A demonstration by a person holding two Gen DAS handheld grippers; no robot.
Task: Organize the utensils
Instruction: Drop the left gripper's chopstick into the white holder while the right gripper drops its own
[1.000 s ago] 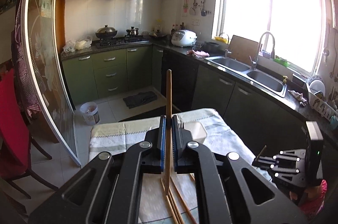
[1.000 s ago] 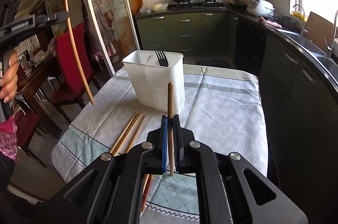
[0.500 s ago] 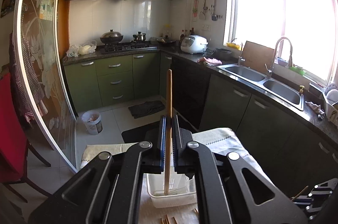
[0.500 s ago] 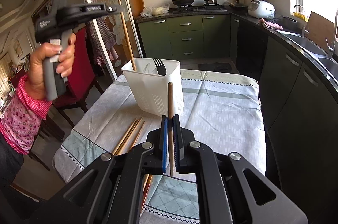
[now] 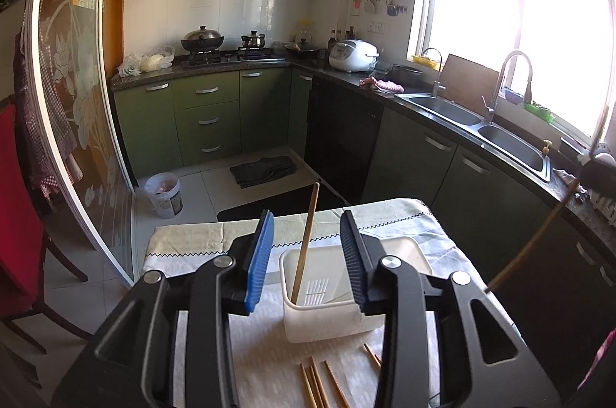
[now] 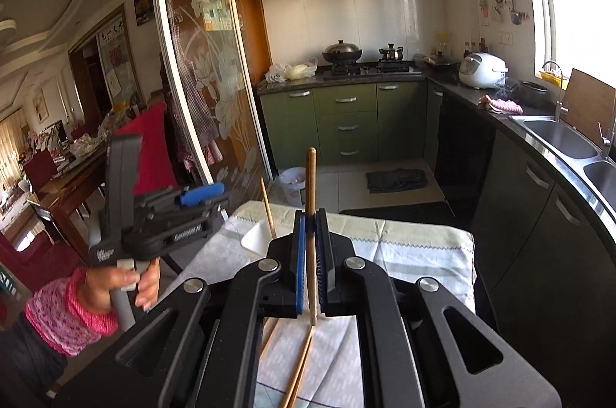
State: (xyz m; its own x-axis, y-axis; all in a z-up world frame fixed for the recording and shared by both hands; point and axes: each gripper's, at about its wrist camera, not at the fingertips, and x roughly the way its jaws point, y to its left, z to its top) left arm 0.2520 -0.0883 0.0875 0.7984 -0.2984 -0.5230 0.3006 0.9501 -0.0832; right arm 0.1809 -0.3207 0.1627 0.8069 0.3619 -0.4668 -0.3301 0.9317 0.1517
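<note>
Left wrist view shows the left gripper, jaws just opening, releasing a chopstick into the holder; lift straight clear while the right gripper, clamping its chopstick, approaches from 3 o'clock.

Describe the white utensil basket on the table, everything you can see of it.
The white utensil basket looks like smooth plastic: a rectangular, open-topped tub with rounded corners and a slotted patch low on its inner wall. It stands upright on the cloth-covered table. One wooden chopstick leans inside it, untouched between the open left gripper pads. Loose chopsticks lie before it.
</note>
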